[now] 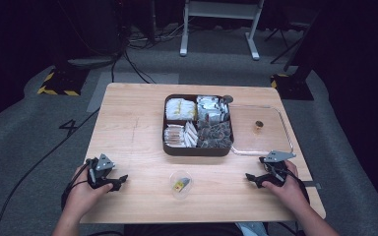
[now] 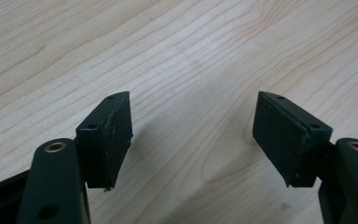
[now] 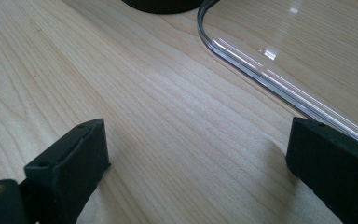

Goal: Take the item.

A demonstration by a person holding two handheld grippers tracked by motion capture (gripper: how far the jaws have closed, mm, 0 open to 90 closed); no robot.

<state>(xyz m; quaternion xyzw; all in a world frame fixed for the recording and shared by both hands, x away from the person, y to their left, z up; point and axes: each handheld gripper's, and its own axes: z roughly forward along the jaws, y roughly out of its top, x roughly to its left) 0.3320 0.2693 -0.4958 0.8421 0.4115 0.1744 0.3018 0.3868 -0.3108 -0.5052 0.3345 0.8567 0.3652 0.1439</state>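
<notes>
High view, small cup (image 1: 180,183) between tongs, apart.

A pale wooden surface (image 1: 128,128) is standing on grey carpet (image 1: 39,128), its grain catching soft overhead light. Black cables (image 1: 128,59) are trailing across the floor behind it. A white metal frame (image 1: 221,24) is standing at the back, and yellow-and-black striped bases (image 1: 59,86) are sitting at either side. Beyond them, darkness is swallowing the room.
</notes>
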